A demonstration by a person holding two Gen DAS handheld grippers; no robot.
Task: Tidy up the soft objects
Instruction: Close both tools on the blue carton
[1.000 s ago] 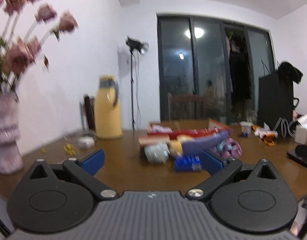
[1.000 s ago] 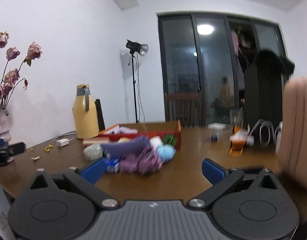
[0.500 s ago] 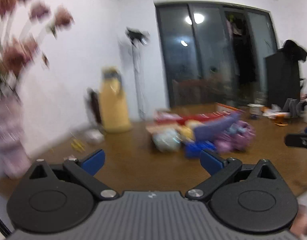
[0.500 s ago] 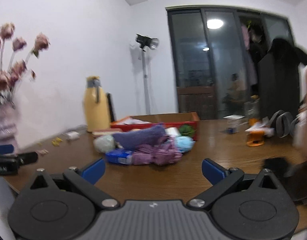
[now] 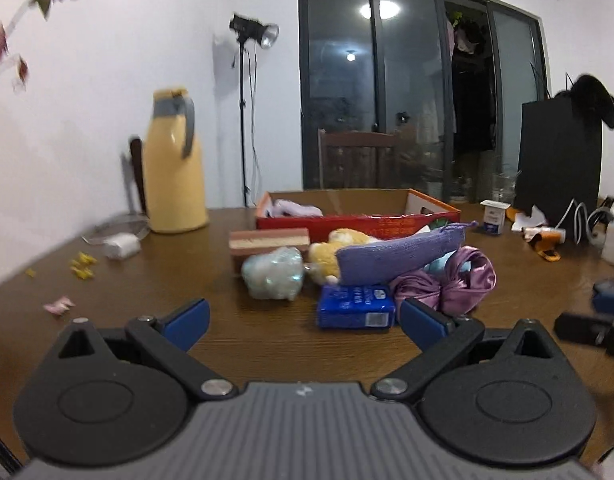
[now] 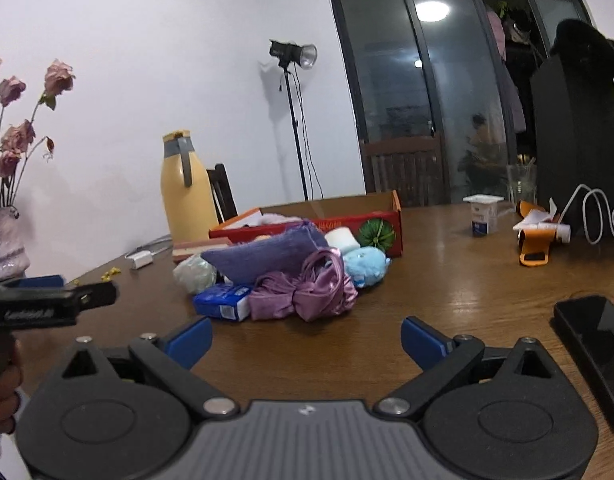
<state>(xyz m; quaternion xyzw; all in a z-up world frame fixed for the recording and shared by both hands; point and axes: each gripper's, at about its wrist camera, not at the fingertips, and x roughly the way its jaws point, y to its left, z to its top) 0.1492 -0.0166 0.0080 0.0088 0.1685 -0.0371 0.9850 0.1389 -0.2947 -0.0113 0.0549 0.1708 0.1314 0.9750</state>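
A heap of soft things lies on the wooden table in front of a red cardboard box. It holds a purple knitted pouch, a lilac satin bundle, a blue tissue pack, a pale fluffy ball and a yellow plush. The right wrist view adds a light blue plush, a white roll and a green ball. My left gripper stands open just short of the tissue pack. My right gripper is a little before the satin bundle, its jaws closing with nothing between them.
A yellow thermos and a white charger stand at the back left, a vase of flowers at the far left. A dark phone lies near the right. A white cup and an orange item sit behind.
Both grippers have come closer to the heap and tipped downward, so it looks larger. The right gripper's fingertips stand slightly narrower than before.
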